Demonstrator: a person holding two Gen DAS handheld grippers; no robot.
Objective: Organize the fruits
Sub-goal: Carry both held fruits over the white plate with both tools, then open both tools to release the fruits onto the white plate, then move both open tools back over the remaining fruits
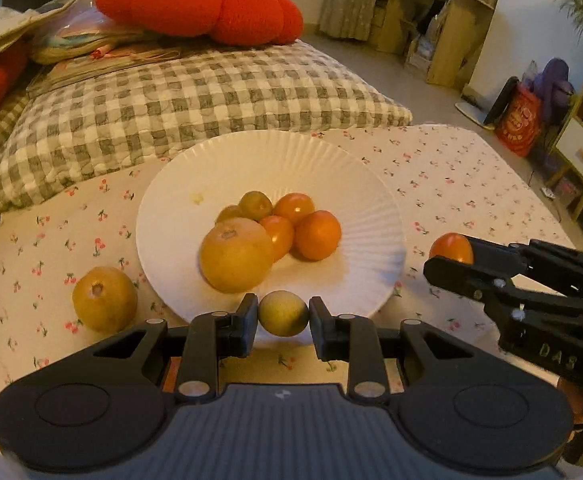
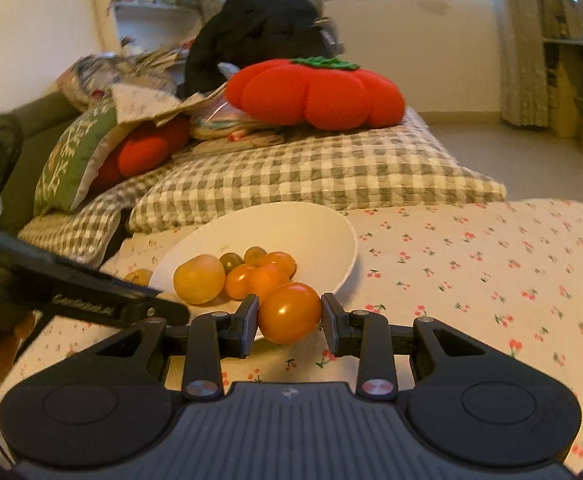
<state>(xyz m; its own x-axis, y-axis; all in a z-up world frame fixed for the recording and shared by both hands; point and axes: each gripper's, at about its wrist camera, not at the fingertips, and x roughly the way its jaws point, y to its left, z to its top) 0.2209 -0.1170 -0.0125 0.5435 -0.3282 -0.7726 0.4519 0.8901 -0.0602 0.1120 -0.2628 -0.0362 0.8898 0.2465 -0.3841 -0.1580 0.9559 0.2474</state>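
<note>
A white fluted plate [image 1: 355, 184] on the flowered bedsheet holds several orange and yellow fruits, the biggest a yellow-orange round fruit [image 1: 235, 256]. My left gripper [image 1: 283, 320] is shut on a small greenish-yellow fruit [image 1: 283, 314] just at the plate's near rim. My right gripper [image 2: 290, 318] is shut on an orange tomato-like fruit [image 2: 289, 312] near the plate [image 2: 331, 232]; in the left wrist view that gripper [image 1: 447, 258] comes in from the right with the fruit [image 1: 449, 246] at its tip. One more yellow fruit [image 1: 104, 298] lies on the sheet left of the plate.
A grey checked pillow [image 1: 195, 100] lies behind the plate, with a red tomato-shaped cushion [image 1: 199, 2] on top. More cushions and papers pile up at the left. The flowered sheet [image 2: 491, 264] stretches to the right. Shelves and floor lie beyond the bed.
</note>
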